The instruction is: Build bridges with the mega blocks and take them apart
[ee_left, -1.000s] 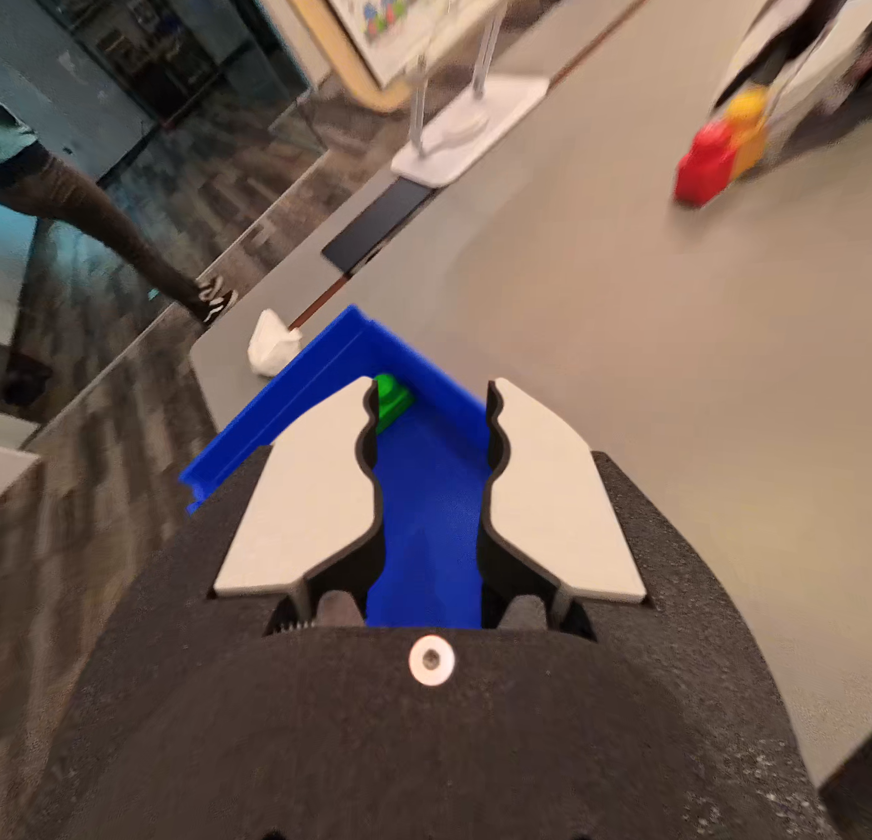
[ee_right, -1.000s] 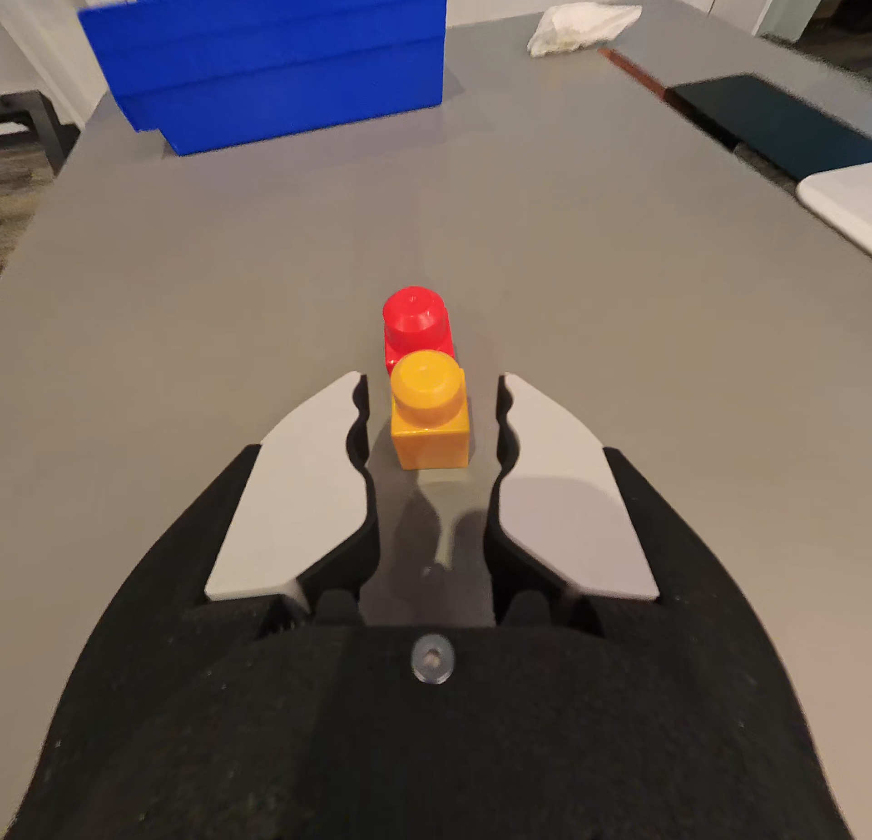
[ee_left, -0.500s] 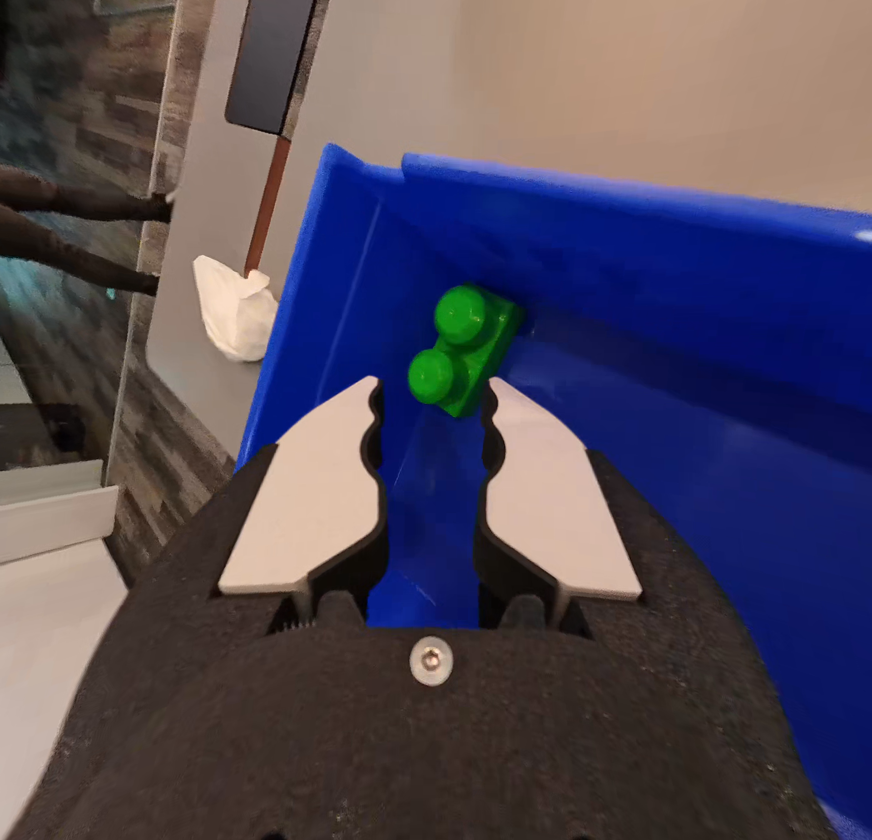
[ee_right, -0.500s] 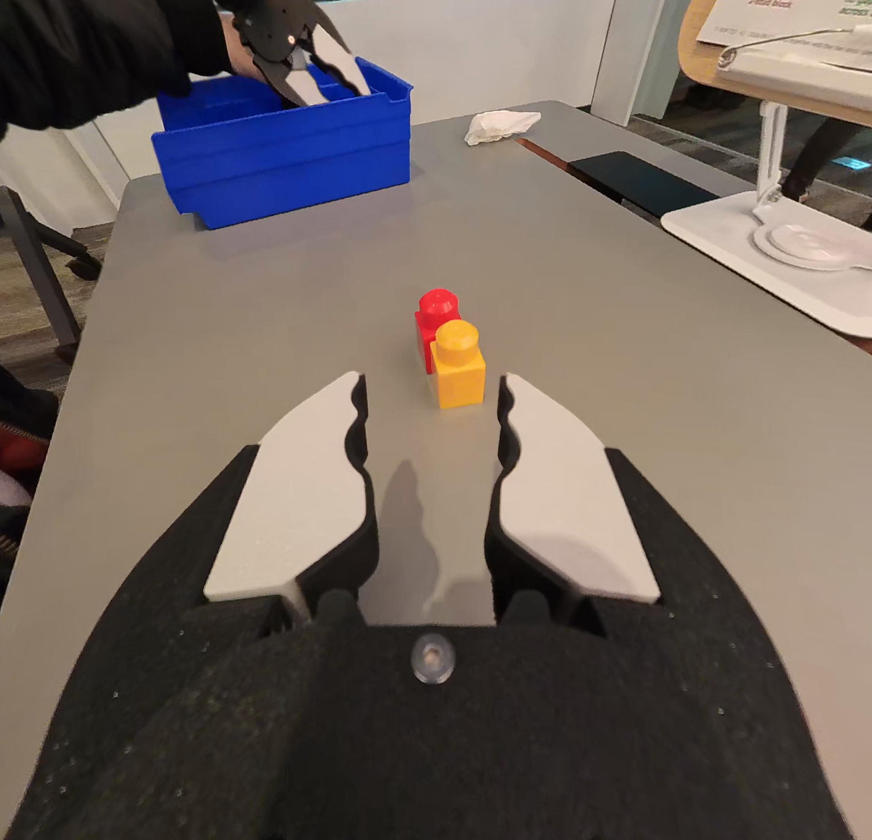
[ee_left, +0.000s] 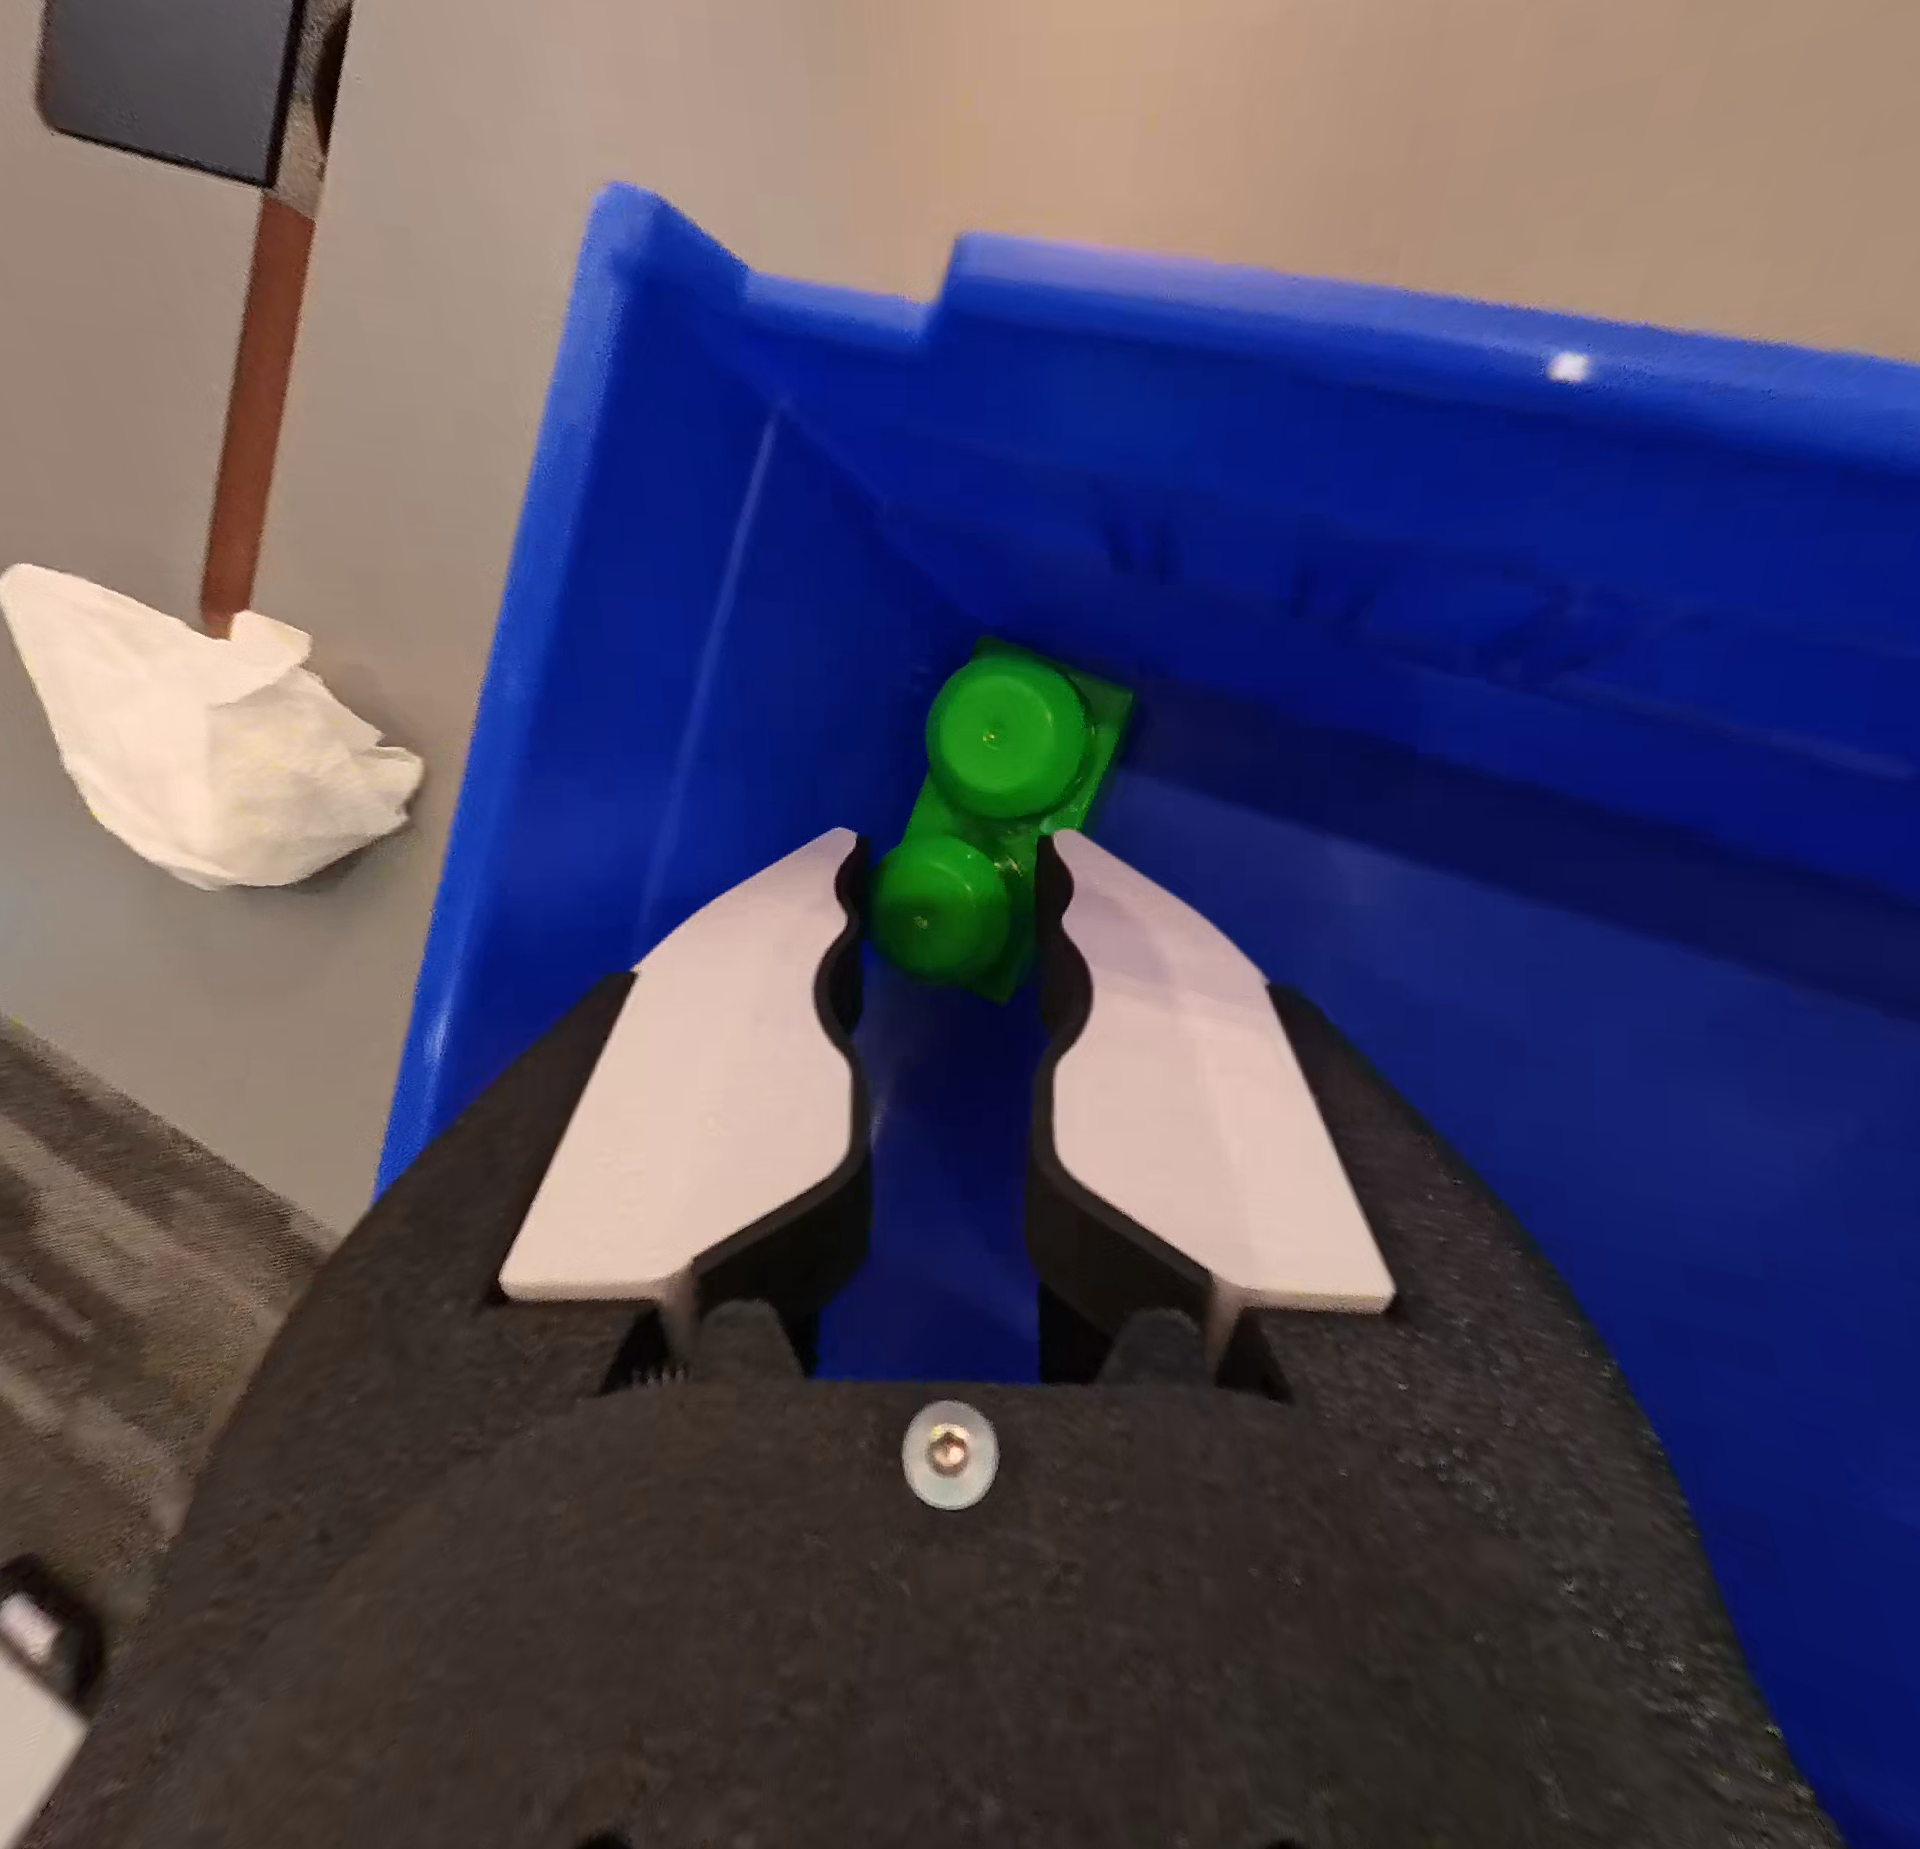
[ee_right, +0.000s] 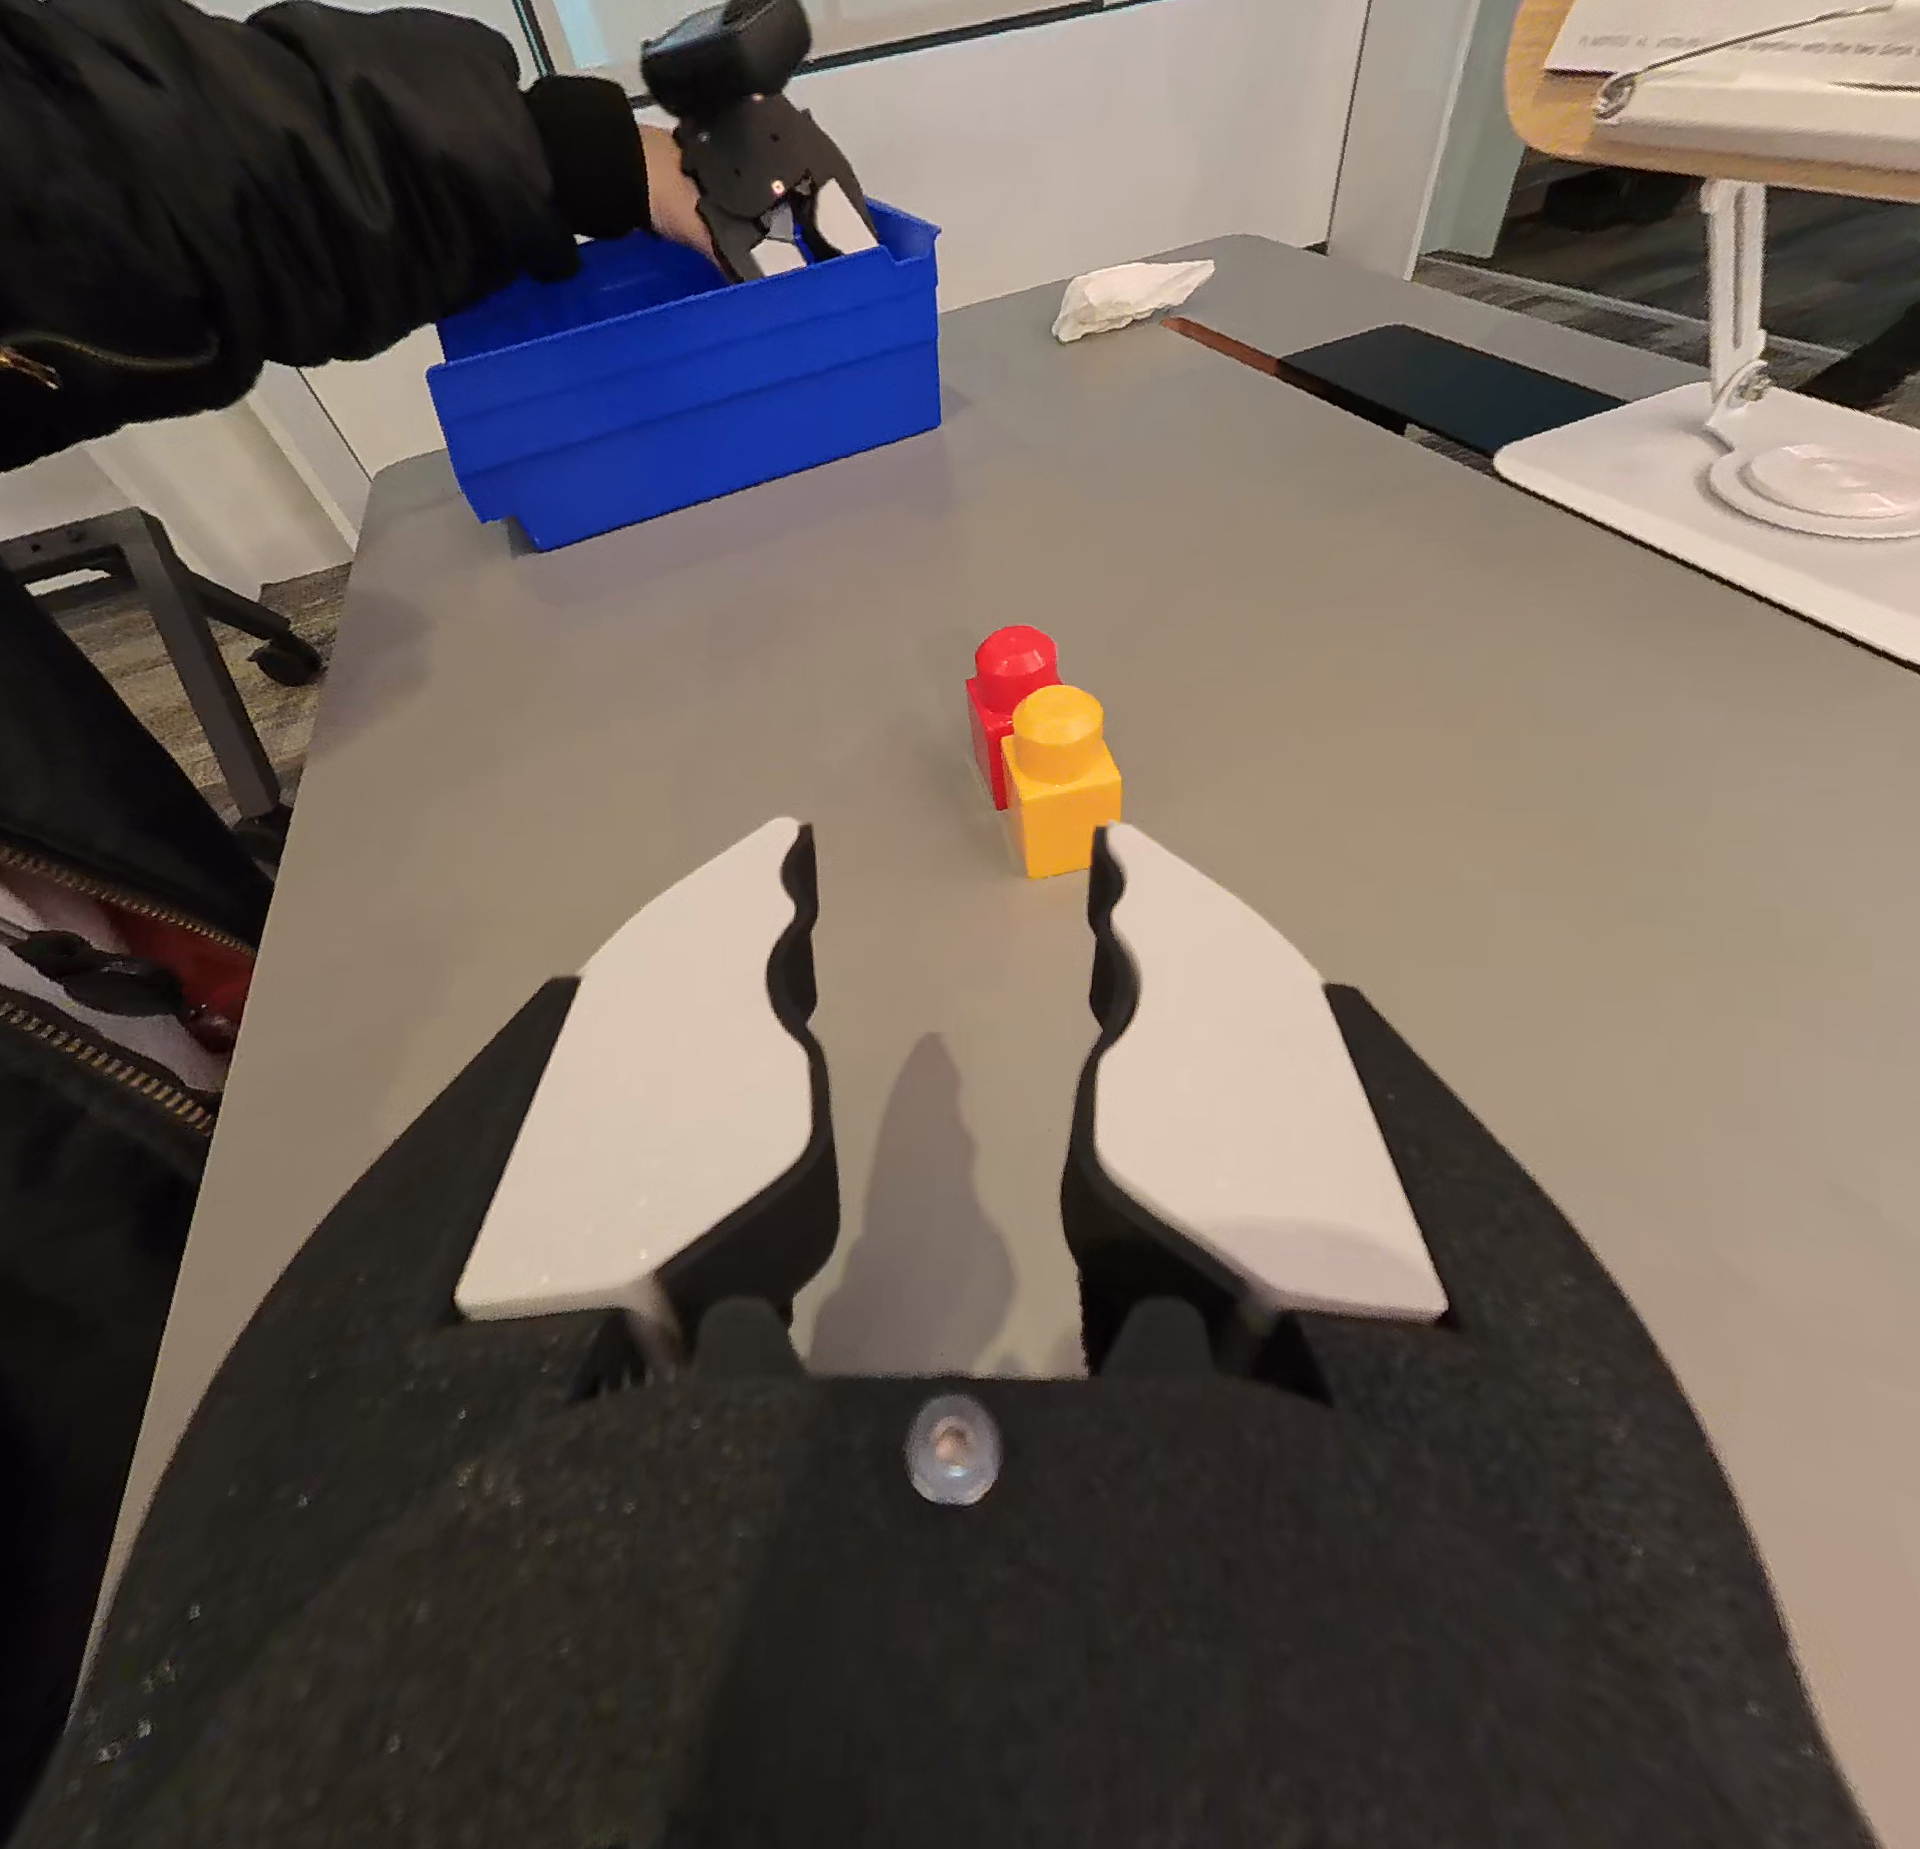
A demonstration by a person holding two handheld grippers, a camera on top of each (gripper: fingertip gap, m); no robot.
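Observation:
A green two-stud block [ee_left: 1003, 739] lies in the corner of a blue bin [ee_left: 1351, 345]. My left gripper [ee_left: 945, 854] reaches down into the bin, its fingertips closed against both sides of the block's near end. In the right wrist view the left gripper [ee_right: 800, 230] shows in the bin [ee_right: 686, 397] at the table's far left. A red block [ee_right: 1003, 687] and a yellow block [ee_right: 1065, 791] stand touching on the grey table. My right gripper [ee_right: 951, 843] is open and empty, hovering just short of the yellow block, which is beside its right fingertip.
A crumpled white tissue [ee_right: 1127, 293] lies right of the bin. A dark flat pad [ee_right: 1444, 386] and a white stand base [ee_right: 1766, 490] sit along the table's right side. A person's black sleeve [ee_right: 260, 189] reaches over the left edge. There is about 50 centimeters between the tips of the two grippers.
My left gripper pushed deeper into the bin and its fingers narrowed around the green block. My right gripper pulled back and up from the red and yellow blocks, staying open.

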